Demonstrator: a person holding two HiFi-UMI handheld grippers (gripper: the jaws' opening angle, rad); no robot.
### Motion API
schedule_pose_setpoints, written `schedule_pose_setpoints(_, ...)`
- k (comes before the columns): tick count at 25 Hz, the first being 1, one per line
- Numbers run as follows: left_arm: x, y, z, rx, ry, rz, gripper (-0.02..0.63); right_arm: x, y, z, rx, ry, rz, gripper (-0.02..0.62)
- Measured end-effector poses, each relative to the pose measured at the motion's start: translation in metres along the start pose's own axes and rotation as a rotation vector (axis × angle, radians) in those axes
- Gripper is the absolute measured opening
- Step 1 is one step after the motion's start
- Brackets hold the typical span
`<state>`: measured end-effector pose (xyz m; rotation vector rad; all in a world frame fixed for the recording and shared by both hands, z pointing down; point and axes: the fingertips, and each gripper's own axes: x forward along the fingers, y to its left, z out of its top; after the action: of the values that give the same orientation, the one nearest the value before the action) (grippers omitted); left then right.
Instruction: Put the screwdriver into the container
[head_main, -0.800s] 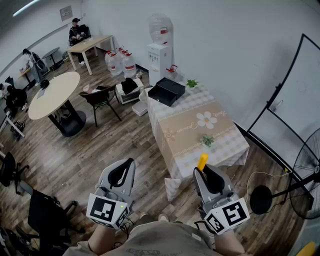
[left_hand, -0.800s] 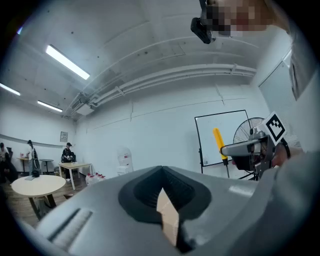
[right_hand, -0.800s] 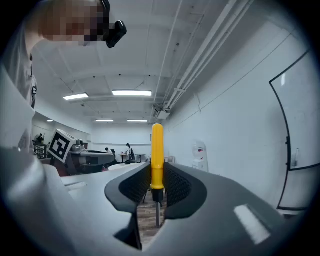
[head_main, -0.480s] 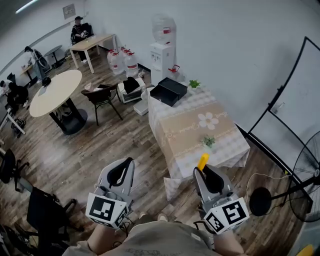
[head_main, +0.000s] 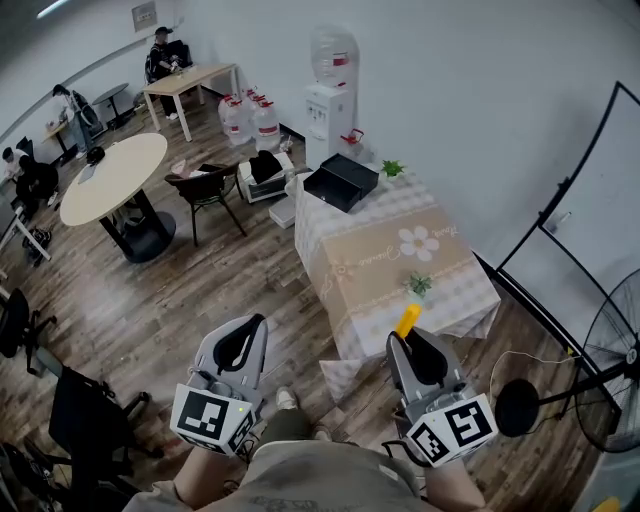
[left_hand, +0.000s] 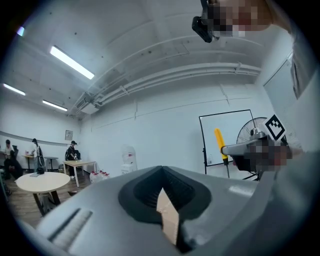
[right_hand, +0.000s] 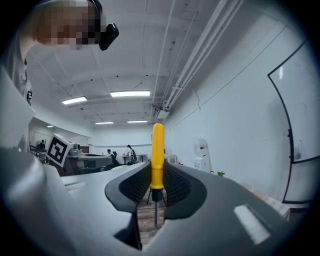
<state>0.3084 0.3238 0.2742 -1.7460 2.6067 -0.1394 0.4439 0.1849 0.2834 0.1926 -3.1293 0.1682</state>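
The screwdriver (right_hand: 158, 150) is being held upright with its long axis vertical. In the right gripper view the yellow handle is pointing to 12 o'clock and the bare metal shaft to 6 o'clock. It is being clamped by the right gripper (right_hand: 157, 172), whose ribbed pads are pressing on the lower end of the handle. Most of the handle is rising above the jaws and the shaft is hanging below them.

In the head view the handle is sticking up at the tip of that gripper. The left gripper (left_hand: 161, 172) is being carried level beside it, at 9 o'clock, with its jaws together and nothing gripped.

The black container (head_main: 341, 181) is sitting on the far end of the cloth-covered table (head_main: 440, 270), at about 11 o'clock from the screwdriver and well apart from it. What is lying inside cannot be made out.
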Motion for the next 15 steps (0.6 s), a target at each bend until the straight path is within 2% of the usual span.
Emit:
schedule_pose_setpoints(9,0.028,0.034,-0.008,-0.012,0.003,-0.012,0.000,0.045,-0.007,-0.009,-0.010,0.029,-0.009,0.103)
schedule_pose_setpoints(15,0.066,0.081,-0.020,-0.028,0.019,-0.029,0.000,0.104,-0.017,-0.017,-0.008,0.050,-0.030,0.103)
